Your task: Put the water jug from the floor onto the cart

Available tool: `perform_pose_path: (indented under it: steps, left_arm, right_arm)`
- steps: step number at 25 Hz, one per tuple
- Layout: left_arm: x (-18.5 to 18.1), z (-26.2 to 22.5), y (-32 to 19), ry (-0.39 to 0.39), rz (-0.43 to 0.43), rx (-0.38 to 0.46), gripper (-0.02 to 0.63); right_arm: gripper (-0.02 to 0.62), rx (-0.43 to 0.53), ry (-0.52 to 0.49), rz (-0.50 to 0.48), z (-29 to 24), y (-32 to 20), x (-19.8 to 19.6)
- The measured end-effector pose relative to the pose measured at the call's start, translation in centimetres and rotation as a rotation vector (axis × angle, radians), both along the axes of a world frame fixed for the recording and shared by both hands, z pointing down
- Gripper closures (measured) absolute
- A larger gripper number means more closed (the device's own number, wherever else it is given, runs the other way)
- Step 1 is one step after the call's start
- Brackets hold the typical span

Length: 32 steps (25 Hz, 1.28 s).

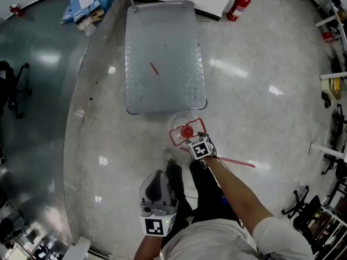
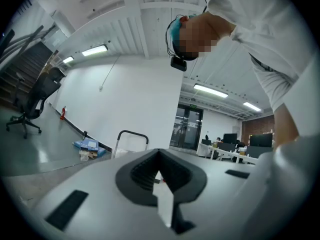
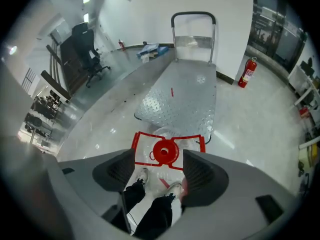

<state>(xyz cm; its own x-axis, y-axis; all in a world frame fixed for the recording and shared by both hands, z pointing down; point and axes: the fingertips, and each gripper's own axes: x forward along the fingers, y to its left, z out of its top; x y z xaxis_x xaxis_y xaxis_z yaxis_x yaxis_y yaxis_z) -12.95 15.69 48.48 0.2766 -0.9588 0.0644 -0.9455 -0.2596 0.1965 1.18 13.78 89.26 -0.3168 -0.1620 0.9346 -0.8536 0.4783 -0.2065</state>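
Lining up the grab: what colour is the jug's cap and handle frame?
Red, on the clear water jug; the right gripper view shows it best.

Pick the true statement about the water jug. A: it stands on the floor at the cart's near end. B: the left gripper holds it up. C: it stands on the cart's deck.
A: the water jug stands upright on the floor just off the near edge of the cart, with the open right gripper above it.

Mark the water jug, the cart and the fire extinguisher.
water jug (image 1: 187,130), head view, on its red cap.
cart (image 1: 173,85), head view, on the bare metal deck.
fire extinguisher (image 1: 239,8), head view, on its red cylinder.
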Motion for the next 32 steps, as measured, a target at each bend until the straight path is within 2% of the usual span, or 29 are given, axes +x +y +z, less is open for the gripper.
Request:
perform_pose_path:
  steps: [3,8,12,25,32]
  left_arm:
    - [-0.6,2.0,0.6,0.007,-0.016,-0.052,0.603]
    - [-1.5,4.7,0.7,0.029,-0.036,-0.085,0.603]
    - [-1.4,5.9,0.8,0.064,-0.027,-0.12,0.603]
    - [-2.2,6.8,1.8,0.062,-0.047,-0.13,0.603]
    - [-2.2,7.3,2.5,0.067,-0.055,-0.139,0.603]
  right_arm:
    - [0.302,-0.051,0.042,0.012,2.9,0.5,-0.3]
    - [0.301,-0.092,0.096,0.008,7.7,-0.1,-0.2]
    - [0.301,-0.109,0.113,0.0,9.6,0.4,-0.2]
    - [0.301,-0.061,0.095,-0.046,10.2,-0.2,-1.6]
    - [0.304,-0.069,0.089,-0.059,10.3,0.2,-1.6]
